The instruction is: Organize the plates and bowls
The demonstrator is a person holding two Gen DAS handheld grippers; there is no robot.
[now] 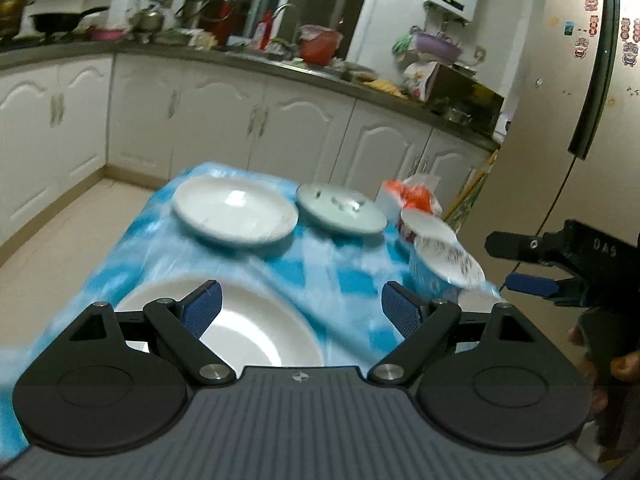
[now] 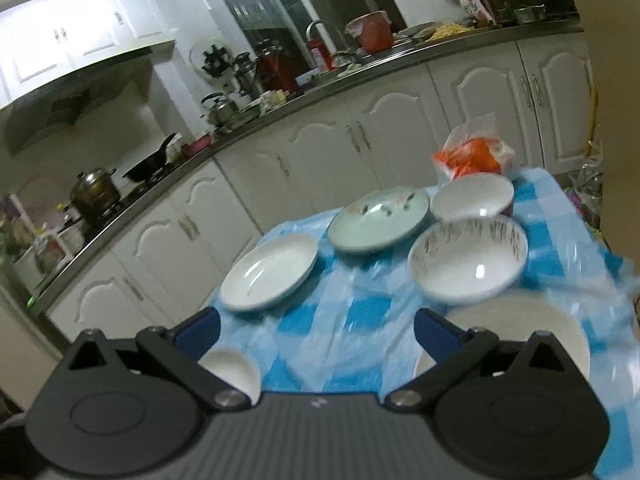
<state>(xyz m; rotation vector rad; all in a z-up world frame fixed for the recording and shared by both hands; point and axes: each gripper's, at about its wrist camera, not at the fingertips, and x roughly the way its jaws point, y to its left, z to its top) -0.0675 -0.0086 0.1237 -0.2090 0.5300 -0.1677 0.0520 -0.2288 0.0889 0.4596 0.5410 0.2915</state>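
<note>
A table under a blue-and-white cloth (image 1: 340, 264) carries the dishes. At the far side lie a white plate (image 1: 236, 212) (image 2: 268, 276) and a pale green plate (image 1: 340, 208) (image 2: 378, 220). To their right are a small white bowl (image 1: 428, 226) (image 2: 472, 198) and a dark-streaked bowl (image 1: 448, 258) (image 2: 468, 264). A large white plate (image 1: 256, 332) lies just under my left gripper (image 1: 302, 305), which is open and empty. My right gripper (image 2: 318, 326) (image 1: 508, 264) is open too, above the cloth, with an off-white plate (image 2: 560, 332) under its right finger.
An orange-and-white plastic bag (image 1: 412, 196) (image 2: 468, 156) sits at the table's far right corner. White kitchen cabinets (image 1: 280, 128) and a cluttered counter (image 1: 240, 56) run behind the table. A fridge door (image 1: 580, 120) stands on the right. A white dish edge (image 2: 234, 368) shows at the near left.
</note>
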